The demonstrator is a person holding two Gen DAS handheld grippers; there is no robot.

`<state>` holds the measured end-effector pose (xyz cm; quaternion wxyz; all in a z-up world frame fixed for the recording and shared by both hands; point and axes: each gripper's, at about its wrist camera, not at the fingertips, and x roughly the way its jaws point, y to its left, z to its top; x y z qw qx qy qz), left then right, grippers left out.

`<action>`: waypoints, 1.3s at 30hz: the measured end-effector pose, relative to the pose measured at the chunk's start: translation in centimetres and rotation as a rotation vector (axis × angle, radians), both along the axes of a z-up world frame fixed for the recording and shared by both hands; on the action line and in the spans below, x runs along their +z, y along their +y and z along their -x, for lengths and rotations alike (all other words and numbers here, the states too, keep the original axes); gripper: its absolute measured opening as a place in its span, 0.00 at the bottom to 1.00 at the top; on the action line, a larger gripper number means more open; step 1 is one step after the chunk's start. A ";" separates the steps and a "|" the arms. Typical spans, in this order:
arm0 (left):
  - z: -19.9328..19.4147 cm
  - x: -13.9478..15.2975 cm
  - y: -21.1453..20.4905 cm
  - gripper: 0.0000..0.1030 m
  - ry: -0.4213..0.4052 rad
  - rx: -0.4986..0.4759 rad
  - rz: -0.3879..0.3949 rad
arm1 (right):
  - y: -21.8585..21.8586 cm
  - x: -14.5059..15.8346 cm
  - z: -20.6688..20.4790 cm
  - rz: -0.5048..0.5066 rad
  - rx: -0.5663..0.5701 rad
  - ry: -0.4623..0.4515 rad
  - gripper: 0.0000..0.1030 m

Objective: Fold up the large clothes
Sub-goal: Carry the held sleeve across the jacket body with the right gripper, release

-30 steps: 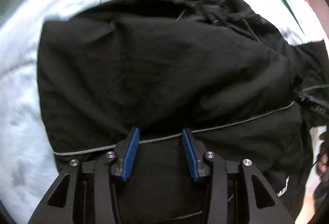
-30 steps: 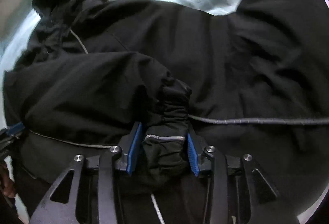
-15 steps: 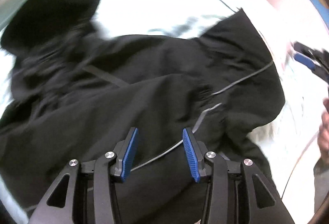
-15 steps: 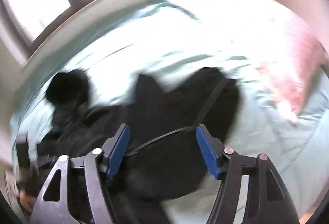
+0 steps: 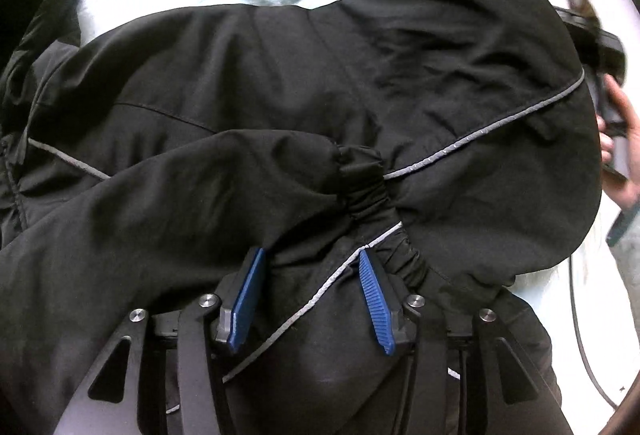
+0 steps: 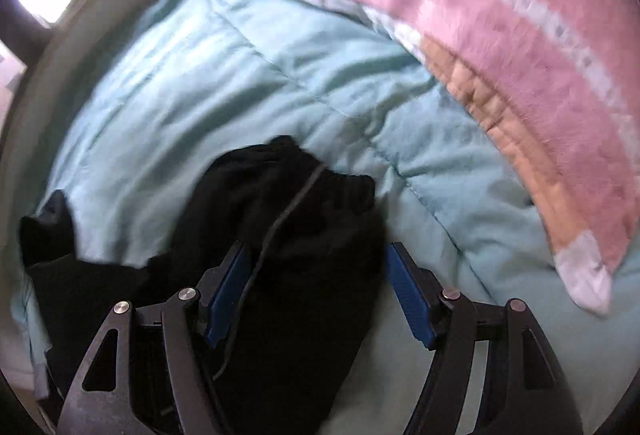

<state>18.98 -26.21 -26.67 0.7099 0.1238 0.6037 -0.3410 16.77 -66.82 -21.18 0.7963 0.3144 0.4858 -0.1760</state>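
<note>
Garment: black hooded windbreaker jacket with thin grey reflective piping (image 5: 304, 83) lay spread on a pale blue quilted bed cover (image 6: 224, 75), one sleeve folded across its body.
Sleeve: elastic gathered cuff (image 5: 362, 179) rested near the jacket's middle, just ahead of the left gripper (image 5: 310, 293).
Left gripper: jaws parted, fabric between the blue pads but not pinched.
Right gripper: right gripper (image 6: 318, 295) was spread wide over a black edge, holding nothing.
Nearby: pink striped blanket (image 6: 500, 35) lay beyond.
Advice: probably pinch both layers at the hem, lift evenly, and keep the tucked sleeve flat.
</note>
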 end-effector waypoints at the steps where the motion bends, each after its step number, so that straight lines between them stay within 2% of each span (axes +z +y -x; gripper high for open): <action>1: -0.1 0.1 0.2 0.49 0.001 -0.004 0.000 | -0.4 -1.4 -0.5 -0.052 -0.006 0.009 0.77; 3: -0.6 -0.2 0.1 0.49 0.003 -0.011 0.000 | -0.9 -3.3 -1.1 -0.144 -0.018 -0.001 0.78; 4: -0.7 0.0 0.2 0.49 0.005 -0.012 0.002 | -0.8 -3.3 -1.1 -0.151 -0.015 -0.030 0.65; 6: -0.9 0.5 0.3 0.49 0.007 0.000 0.012 | 0.2 -1.8 -0.6 -0.072 -0.008 -0.072 0.40; 8: -1.0 1.5 0.5 0.47 -0.001 0.016 0.032 | 1.2 0.9 1.0 0.016 0.004 -0.118 0.28; 11: -0.9 4.2 0.2 0.47 -0.043 0.005 0.104 | 1.8 4.8 4.2 0.143 -0.017 -0.139 0.25; 12: -0.8 4.8 0.0 0.47 -0.051 0.001 0.120 | 1.5 6.3 6.2 0.201 -0.051 -0.137 0.25; 15: -0.5 5.7 -1.9 0.48 -0.052 -0.048 0.159 | -0.3 8.6 10.8 0.283 -0.158 -0.121 0.25; 17: -0.4 4.3 -3.5 0.48 -0.042 -0.074 0.116 | -1.9 8.6 13.7 0.322 -0.227 -0.086 0.25; 19: -0.5 1.4 -5.2 0.48 -0.024 -0.087 0.014 | -3.9 7.3 15.5 0.254 -0.282 -0.072 0.24; 21: -0.5 -0.1 -6.1 0.49 -0.044 -0.087 -0.044 | -5.4 5.5 16.6 0.184 -0.319 -0.064 0.24; 23: -0.4 -0.2 -6.8 0.51 -0.077 -0.101 -0.077 | -6.2 3.8 16.9 0.138 -0.322 -0.057 0.24; 26: -0.4 0.3 -6.3 0.51 -0.078 -0.109 -0.056 | -6.7 2.9 17.1 0.092 -0.312 -0.079 0.24; 28: -0.5 0.9 -5.6 0.51 -0.055 -0.105 -0.031 | -7.0 2.5 17.5 0.021 -0.317 -0.126 0.29; 29: -0.5 1.3 -5.1 0.51 -0.042 -0.101 -0.014 | -7.6 2.4 17.6 -0.005 -0.318 -0.147 0.33; 31: -0.7 2.5 -4.0 0.51 -0.033 -0.093 0.019 | -8.3 2.1 17.6 -0.105 -0.308 -0.225 0.73; 32: -0.8 3.0 -2.7 0.51 -0.040 -0.092 0.026 | -8.6 1.8 17.3 -0.130 -0.305 -0.240 0.74; 33: -0.8 3.4 -2.1 0.51 -0.051 -0.086 0.027 | -8.8 1.5 17.0 -0.143 -0.309 -0.237 0.69; 34: -0.6 4.0 -1.9 0.51 -0.062 -0.074 0.025 | -8.8 1.4 16.4 -0.134 -0.311 -0.219 0.44; 36: -0.2 5.1 -0.1 0.51 -0.083 -0.037 0.029 | -7.8 2.5 15.6 -0.082 -0.289 -0.181 0.26; 37: -0.3 5.6 1.3 0.51 -0.086 -0.010 0.035 | -7.2 3.2 15.3 -0.064 -0.279 -0.191 0.24; 39: -0.1 6.6 4.0 0.51 -0.098 0.049 0.040 | -4.0 6.4 14.4 0.013 -0.210 -0.223 0.23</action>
